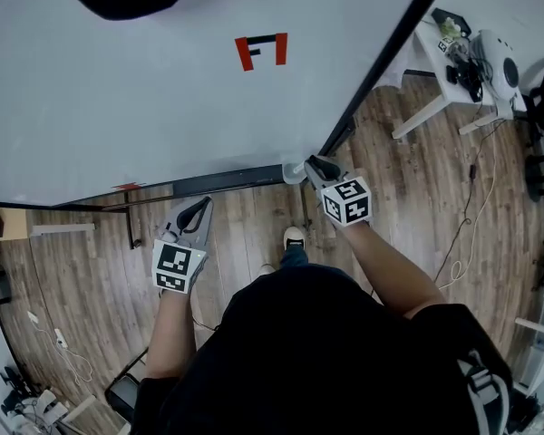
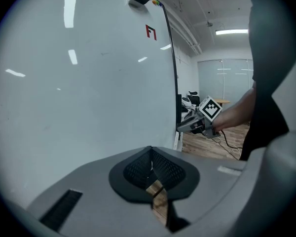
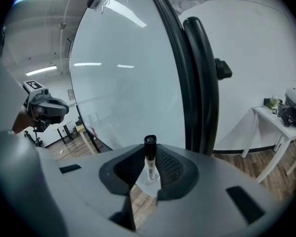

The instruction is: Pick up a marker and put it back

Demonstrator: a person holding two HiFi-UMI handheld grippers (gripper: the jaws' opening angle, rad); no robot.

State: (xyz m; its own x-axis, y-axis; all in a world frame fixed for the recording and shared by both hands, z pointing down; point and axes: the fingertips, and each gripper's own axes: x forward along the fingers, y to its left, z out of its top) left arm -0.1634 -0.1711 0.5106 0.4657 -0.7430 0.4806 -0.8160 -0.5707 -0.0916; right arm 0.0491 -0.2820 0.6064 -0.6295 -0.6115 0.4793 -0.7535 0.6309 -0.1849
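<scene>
Left gripper [image 2: 150, 169]: jaws pressed together, nothing between them. Right gripper [image 3: 149, 166]: jaws pinching the marker [image 3: 149, 154], a white barrel standing upright with its black cap at the far end. Both grippers are held low, just before the whiteboard [image 1: 163, 89]; the right one is at its lower right corner. A red mark [image 1: 261, 51] is on the board. A white table [image 1: 428, 43] stands beyond.
</scene>
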